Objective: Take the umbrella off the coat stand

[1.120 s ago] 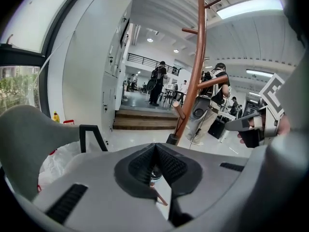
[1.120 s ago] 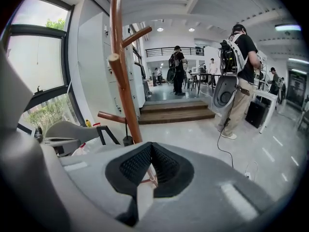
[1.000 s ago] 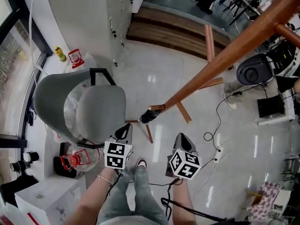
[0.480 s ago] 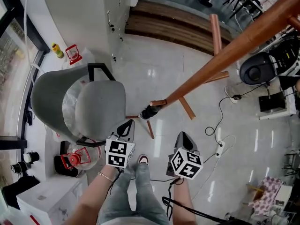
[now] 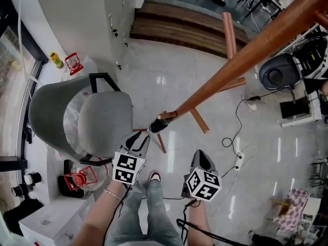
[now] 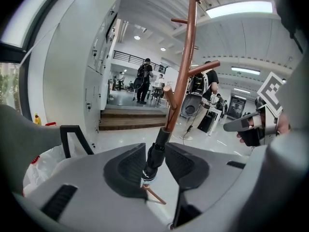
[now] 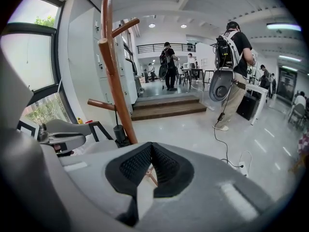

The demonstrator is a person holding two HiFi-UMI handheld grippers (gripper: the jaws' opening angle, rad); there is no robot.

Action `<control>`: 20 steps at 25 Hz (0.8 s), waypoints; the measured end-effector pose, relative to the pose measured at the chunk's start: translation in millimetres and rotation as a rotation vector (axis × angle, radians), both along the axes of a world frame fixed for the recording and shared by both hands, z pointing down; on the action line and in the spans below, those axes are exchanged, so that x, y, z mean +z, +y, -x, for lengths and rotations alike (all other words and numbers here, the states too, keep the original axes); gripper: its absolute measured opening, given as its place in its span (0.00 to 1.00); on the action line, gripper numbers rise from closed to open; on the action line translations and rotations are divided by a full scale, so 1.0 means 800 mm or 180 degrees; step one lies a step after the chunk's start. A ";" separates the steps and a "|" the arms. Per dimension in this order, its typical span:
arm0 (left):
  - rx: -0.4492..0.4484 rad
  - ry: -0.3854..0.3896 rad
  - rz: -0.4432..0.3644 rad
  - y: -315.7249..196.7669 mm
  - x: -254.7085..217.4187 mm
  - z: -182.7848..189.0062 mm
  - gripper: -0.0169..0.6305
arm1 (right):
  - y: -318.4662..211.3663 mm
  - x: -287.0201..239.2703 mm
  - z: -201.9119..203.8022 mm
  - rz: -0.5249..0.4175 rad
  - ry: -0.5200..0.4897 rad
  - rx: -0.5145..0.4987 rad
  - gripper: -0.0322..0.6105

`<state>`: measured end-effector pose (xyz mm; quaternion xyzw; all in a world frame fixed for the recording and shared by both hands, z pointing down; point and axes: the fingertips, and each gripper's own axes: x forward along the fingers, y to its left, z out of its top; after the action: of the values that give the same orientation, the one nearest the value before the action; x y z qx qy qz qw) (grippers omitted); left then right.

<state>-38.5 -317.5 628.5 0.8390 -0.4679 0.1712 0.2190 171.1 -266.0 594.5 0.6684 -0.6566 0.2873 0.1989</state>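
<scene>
Item: coat stand (image 5: pixel 241 65), reddish-brown wood, tall pole with pegs, splayed feet on a glossy pale floor. Item: umbrella (image 5: pixel 158 126), black, folded short, hanging on a thin cord under a low peg, close against the foot of the pole, not yet taken off. Left gripper (image 6: pixel 154 148): jaws apart at a middling width, having just been opening; the umbrella's black body stands in the gap between them, close to the left pad, and the pads do not press on it. Right gripper (image 7: pixel 150 146): jaws drawn together, tips meeting, nothing held; it is level with the left one, to the right of the umbrella and apart from it. Each gripper carries its marker cube, both pointing forward and down toward the stand's base. Nearby: grey chair (image 5: pixel 100 119) just left of the left gripper; red lantern (image 5: pixel 82 174) below the chair; wooden steps (image 5: pixel 179 32) beyond the stand; white power strip (image 5: pixel 238 162) with trailing cable to the right; the person's jeans (image 5: pixel 148 214) at the bottom
</scene>
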 end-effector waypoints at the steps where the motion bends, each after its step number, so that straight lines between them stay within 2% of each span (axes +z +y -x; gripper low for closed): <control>1: 0.0034 -0.0005 -0.0003 -0.001 0.001 -0.003 0.22 | 0.001 0.000 -0.002 0.0002 0.0001 0.0011 0.06; 4: 0.0103 -0.0011 -0.0025 -0.005 0.002 -0.013 0.22 | 0.004 0.002 -0.009 0.0006 0.0005 0.0042 0.06; 7: 0.0179 0.0013 -0.0029 -0.009 0.006 -0.022 0.27 | 0.005 0.005 -0.013 0.0020 0.0003 0.0071 0.06; 16: 0.0311 0.0065 -0.0059 -0.025 0.023 -0.054 0.34 | 0.011 0.018 -0.034 0.0045 0.0005 0.0168 0.06; 20: 0.0380 0.0055 -0.0034 -0.036 0.035 -0.071 0.35 | 0.015 0.025 -0.043 0.0069 -0.0009 0.0210 0.06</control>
<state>18.5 -346.1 656.2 0.8680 -0.4160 0.1742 0.2078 205.7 -253.7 614.3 0.6871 -0.6313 0.3017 0.1956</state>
